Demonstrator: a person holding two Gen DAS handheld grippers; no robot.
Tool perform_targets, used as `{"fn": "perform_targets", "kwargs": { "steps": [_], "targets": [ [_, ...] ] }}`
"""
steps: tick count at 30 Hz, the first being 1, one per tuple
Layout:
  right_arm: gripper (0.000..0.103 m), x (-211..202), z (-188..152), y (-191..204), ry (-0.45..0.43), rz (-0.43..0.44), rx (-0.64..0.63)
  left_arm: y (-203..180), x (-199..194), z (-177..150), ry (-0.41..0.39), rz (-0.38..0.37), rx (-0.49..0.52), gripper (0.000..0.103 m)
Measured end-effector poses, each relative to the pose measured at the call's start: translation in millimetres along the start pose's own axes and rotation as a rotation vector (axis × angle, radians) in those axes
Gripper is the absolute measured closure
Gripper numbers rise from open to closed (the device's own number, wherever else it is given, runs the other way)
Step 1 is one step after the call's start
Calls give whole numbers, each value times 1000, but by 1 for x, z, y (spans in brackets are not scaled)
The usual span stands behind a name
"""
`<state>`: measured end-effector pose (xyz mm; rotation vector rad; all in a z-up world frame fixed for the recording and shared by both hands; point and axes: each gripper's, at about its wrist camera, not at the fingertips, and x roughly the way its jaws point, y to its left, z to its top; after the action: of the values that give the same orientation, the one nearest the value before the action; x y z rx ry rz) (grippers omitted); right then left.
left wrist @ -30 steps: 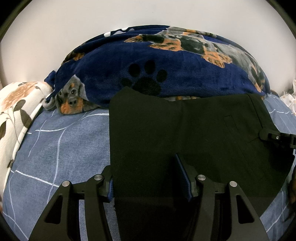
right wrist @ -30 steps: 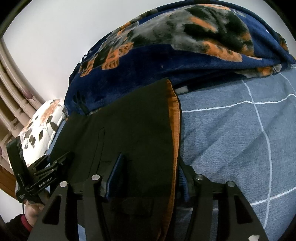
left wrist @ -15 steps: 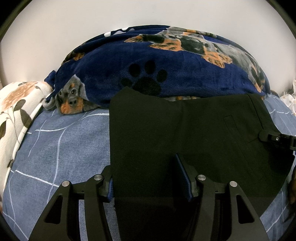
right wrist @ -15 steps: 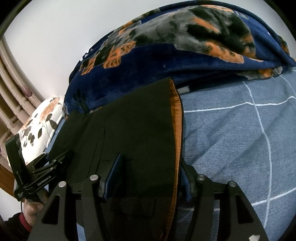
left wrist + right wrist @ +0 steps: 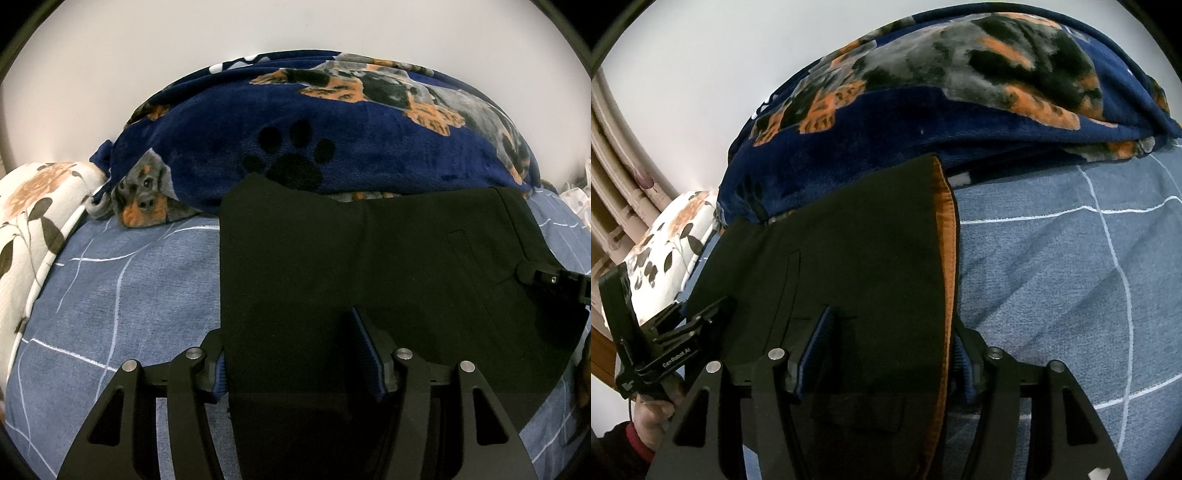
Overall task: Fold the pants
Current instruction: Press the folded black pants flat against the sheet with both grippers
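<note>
Black pants (image 5: 332,266) lie folded flat on the blue checked bedsheet (image 5: 129,295), far edge against a blanket. My left gripper (image 5: 288,325) sits at their near left corner, jaws apart: the left finger is tucked by the cloth's edge and the right fingertip (image 5: 360,325) rests on top. My right gripper (image 5: 894,319) straddles the pants' (image 5: 857,251) near right end, where an orange lining strip (image 5: 945,229) shows. Its left fingertip (image 5: 822,332) is on the cloth; the right one is partly hidden beside the orange edge. Neither pair of pads pinches the fabric.
A navy dog-print blanket (image 5: 369,147) is heaped along the far side against the white wall. A floral pillow (image 5: 33,206) lies at the left. A person's hand (image 5: 653,410) holds the left gripper (image 5: 676,332); curtains (image 5: 613,166) hang beyond it.
The right gripper's jaws have spread slightly and its view has rolled a touch. The left gripper and the pants have not moved.
</note>
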<state>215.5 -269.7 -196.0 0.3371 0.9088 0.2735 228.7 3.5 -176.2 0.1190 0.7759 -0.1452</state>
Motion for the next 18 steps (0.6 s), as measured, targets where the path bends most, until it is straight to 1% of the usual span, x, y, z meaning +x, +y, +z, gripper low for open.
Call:
{"fn": "perform_targets", "kwargs": {
  "steps": [8,11,15,18],
  "targets": [
    [43,1,0,3,3,-6,-10,2,0,0,-1,6,0,42],
    [39,1,-1,6,8,-19,-31,4,1,0,0,16,0,39],
    [29,2,-3,14,20,-44,-78,6,1,0,0,18,-1,38],
    [23,4,-2,15,32,-38,-89,5,1,0,-2,18,-1,38]
  ]
}}
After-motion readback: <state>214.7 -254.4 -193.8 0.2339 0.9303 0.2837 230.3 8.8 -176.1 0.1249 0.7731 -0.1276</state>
